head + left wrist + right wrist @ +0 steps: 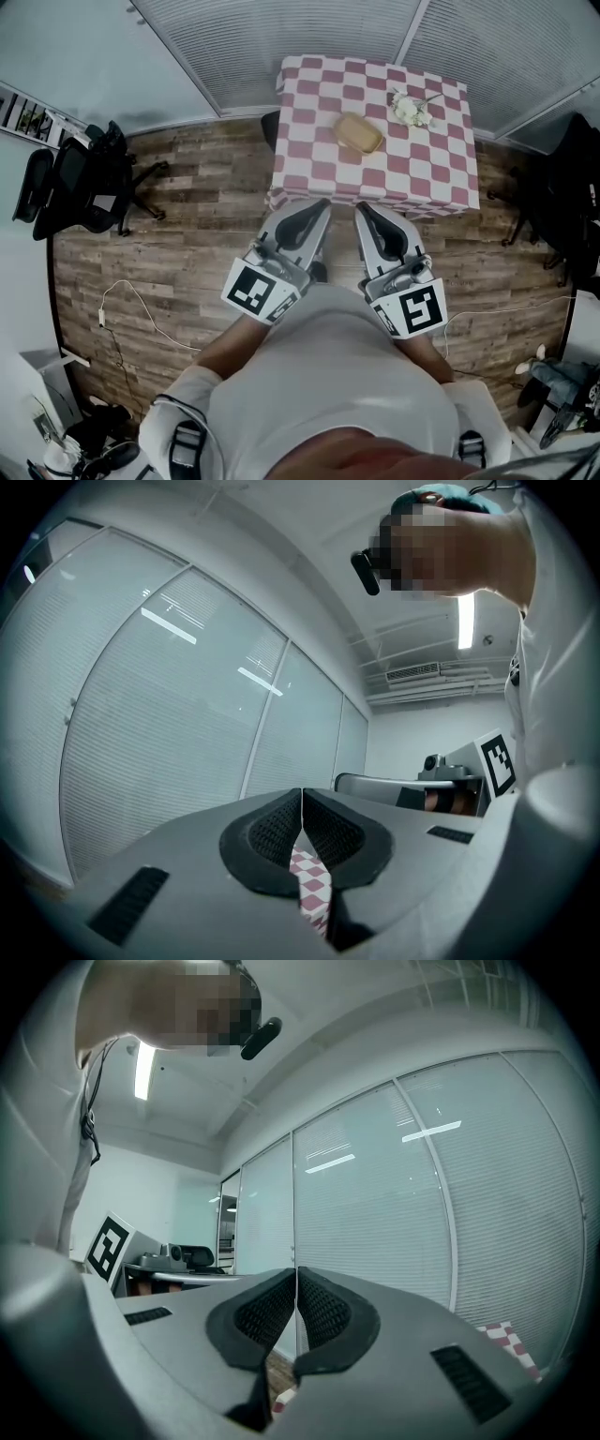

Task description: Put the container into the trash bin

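Ahead of both grippers, on the pink-checked table [436, 169], the tan container [359, 133] lies near some white flowers [410, 110], well beyond the tips of the left gripper [322, 204] and right gripper [362, 208], which sit side by side with jaws pressed together, empty.

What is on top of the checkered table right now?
A tan container and a small bunch of white flowers sit apart on the checkered cloth. The cloth hides the tabletop itself, and the container's inside cannot be made out.
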The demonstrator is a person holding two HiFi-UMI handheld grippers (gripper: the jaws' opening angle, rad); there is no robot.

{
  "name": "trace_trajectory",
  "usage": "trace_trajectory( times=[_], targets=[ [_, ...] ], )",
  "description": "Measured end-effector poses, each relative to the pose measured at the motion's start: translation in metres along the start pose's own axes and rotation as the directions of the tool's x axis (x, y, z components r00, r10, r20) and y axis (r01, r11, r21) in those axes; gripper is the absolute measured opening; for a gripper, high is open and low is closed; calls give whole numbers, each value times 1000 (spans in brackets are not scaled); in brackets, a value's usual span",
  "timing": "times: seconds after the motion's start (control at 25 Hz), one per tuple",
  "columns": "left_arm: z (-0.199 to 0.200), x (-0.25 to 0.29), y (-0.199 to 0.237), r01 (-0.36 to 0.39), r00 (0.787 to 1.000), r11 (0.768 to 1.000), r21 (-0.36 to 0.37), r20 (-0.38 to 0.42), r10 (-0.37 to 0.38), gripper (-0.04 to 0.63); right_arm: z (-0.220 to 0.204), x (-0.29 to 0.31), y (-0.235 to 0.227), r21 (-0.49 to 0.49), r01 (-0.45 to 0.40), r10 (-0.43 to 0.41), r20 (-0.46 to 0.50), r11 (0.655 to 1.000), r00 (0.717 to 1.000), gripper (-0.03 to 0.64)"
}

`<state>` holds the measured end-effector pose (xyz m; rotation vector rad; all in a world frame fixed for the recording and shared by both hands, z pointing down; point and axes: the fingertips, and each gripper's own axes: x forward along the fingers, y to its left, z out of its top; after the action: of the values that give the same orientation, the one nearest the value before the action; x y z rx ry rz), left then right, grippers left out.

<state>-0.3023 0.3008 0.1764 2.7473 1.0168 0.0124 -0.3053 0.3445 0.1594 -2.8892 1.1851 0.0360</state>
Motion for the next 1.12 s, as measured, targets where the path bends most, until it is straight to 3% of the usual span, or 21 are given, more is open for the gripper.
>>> trace_trajectory(
  times=[0.48,1.12],
  targets=[
    [4,42,78,43,999,999,-18,-18,-43,34,-9,80,-31,3,36,-36,-21,999,999,32],
    [-7,76,101,76,995,996,-52,-64,-80,32,-21,105,-64,27,69,-67,-53,997,996,32]
  ],
)
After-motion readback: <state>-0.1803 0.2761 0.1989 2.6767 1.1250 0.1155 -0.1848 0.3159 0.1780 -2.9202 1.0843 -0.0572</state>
